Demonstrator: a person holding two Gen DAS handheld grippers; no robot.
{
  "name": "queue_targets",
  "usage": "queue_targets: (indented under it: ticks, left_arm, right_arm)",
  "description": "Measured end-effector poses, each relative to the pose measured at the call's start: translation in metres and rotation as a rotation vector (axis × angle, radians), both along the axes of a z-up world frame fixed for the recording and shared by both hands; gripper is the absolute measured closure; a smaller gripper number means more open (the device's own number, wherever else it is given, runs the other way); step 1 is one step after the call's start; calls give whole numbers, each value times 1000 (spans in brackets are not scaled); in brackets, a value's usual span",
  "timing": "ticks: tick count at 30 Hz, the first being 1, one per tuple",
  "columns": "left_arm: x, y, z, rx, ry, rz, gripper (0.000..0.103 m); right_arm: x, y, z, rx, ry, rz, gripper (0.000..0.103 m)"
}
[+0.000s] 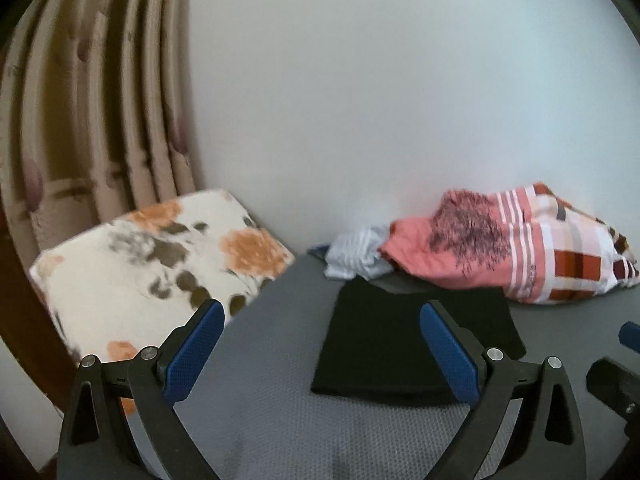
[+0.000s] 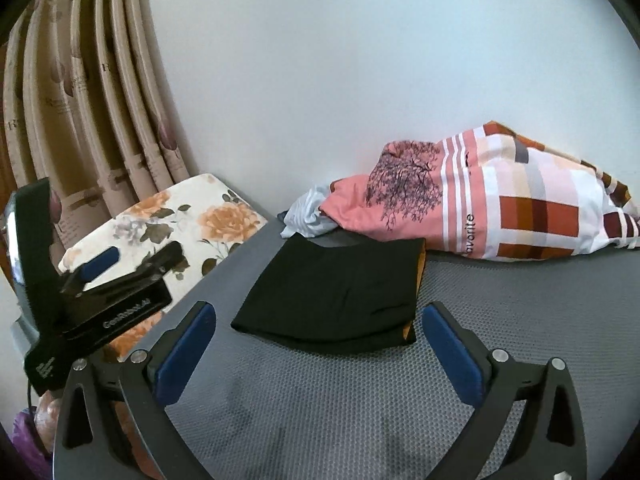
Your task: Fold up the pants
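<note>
Black pants lie folded into a flat rectangle on the grey mesh mat, an orange lining edge showing on their right side in the right wrist view. My left gripper is open, held above the mat in front of the pants and to their left, with nothing between its blue pads. My right gripper is open too, hovering just before the near edge of the pants, empty. The left gripper's body shows at the left of the right wrist view, and a bit of the right gripper at the left wrist view's right edge.
A floral cushion leans at the mat's left edge by a beige curtain. A pink and checked bundle of cloth and a pale blue garment lie behind the pants against the white wall.
</note>
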State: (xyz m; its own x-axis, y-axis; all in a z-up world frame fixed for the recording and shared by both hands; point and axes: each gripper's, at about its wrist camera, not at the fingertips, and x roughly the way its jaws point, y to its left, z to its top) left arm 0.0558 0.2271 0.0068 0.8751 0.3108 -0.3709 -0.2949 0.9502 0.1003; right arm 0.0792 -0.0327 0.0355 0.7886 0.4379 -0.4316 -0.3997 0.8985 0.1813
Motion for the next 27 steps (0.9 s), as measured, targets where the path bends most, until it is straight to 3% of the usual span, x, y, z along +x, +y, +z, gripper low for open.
queue_targets:
  ticks: [3,6,10,15,27]
  left_arm:
    - [-18,-4,14,-30,-35,-69,1]
    - [-37,-13,28,-13,-72,-71,0]
    - [-47,-22,45,-10,-32,-118,0]
    - [-66,-30,62,-29,-67,-158,0]
    - [-74,-30,69,-118,-55,-192,0]
  right_arm:
    - [-8,-3,4,-1,-3,2,0]
    - [-18,-5,8,-4,-15,4,0]
    - [-29,-11,14,3,-27,1,0]
    - [-42,-18,25,11,-52,-10,0]
    - [-57,-23,34,9,-79,-15,0]
